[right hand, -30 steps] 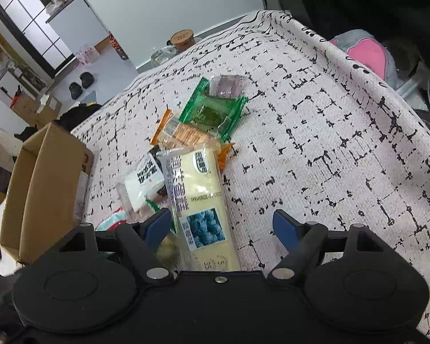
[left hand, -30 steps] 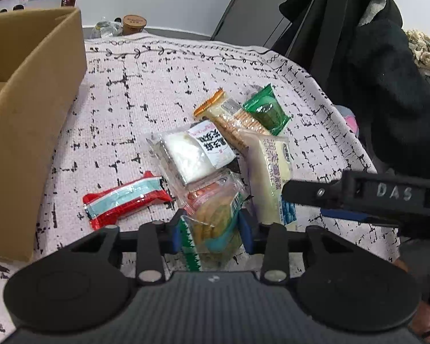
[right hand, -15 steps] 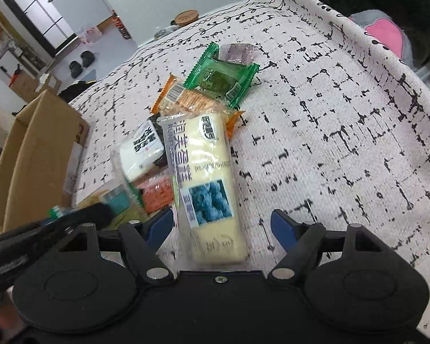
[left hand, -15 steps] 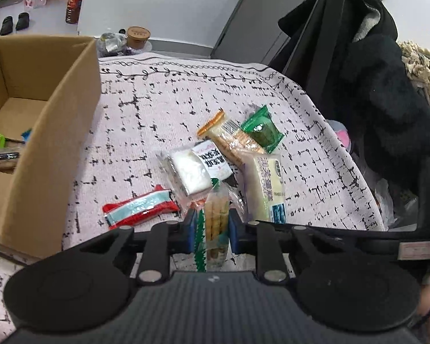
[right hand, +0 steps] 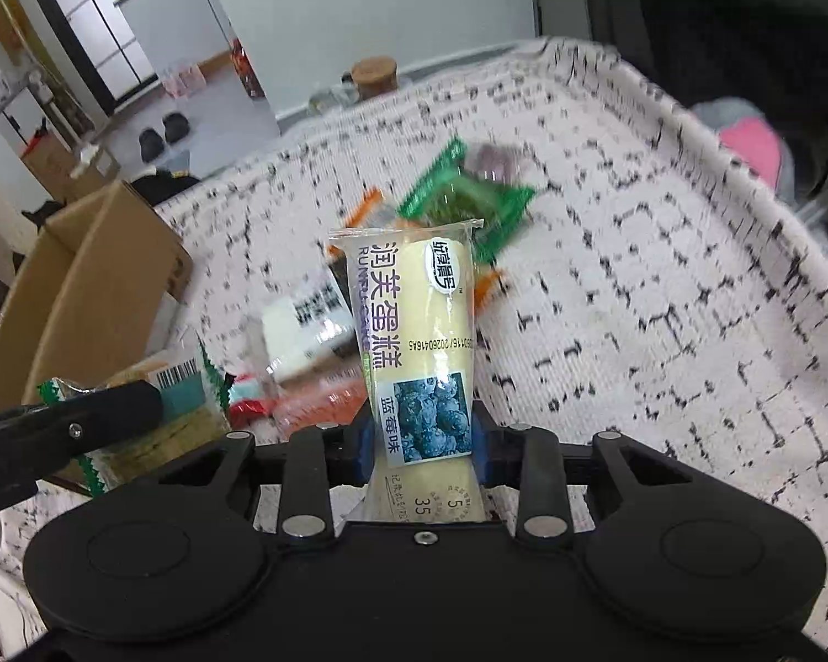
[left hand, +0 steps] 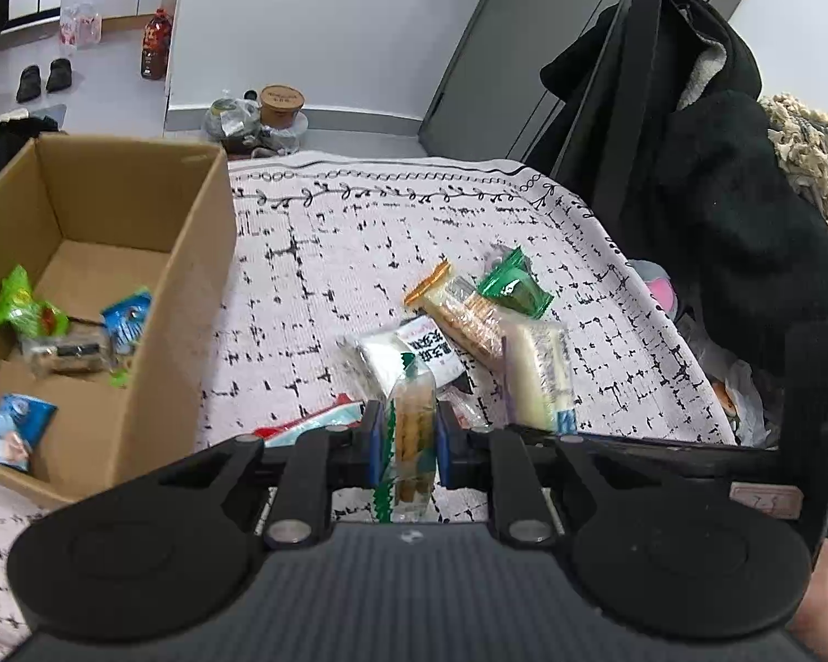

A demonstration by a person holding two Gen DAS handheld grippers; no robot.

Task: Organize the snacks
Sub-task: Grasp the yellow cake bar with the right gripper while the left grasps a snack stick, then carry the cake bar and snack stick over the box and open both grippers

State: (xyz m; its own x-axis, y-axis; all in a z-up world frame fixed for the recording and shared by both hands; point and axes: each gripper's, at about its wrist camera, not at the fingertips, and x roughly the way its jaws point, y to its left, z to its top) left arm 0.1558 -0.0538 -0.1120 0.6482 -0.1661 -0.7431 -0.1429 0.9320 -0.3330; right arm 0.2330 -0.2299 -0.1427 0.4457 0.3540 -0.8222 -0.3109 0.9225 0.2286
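My left gripper [left hand: 408, 444] is shut on a clear cookie packet with green edges [left hand: 411, 430], held above the cloth. My right gripper [right hand: 420, 444] is shut on a pale yellow blueberry cake packet [right hand: 414, 342], lifted off the pile; it also shows in the left wrist view [left hand: 538, 375]. The pile on the cloth holds a white rice-cake packet [left hand: 408, 353], an orange cracker packet [left hand: 458, 314], a green packet [left hand: 513, 289] and a red packet [left hand: 309, 422]. An open cardboard box [left hand: 193, 254] at the left holds several snacks.
The patterned white cloth [left hand: 359, 254] covers the table, whose edge drops off at the right. A black coat on a rack [left hand: 717, 176] stands at the right. Jars and bags [left hand: 259, 116] sit on the floor beyond the far edge.
My right gripper has closed on the blueberry cake packet and raised it. My left gripper has lifted higher with the cookie packet, so the box interior shows.
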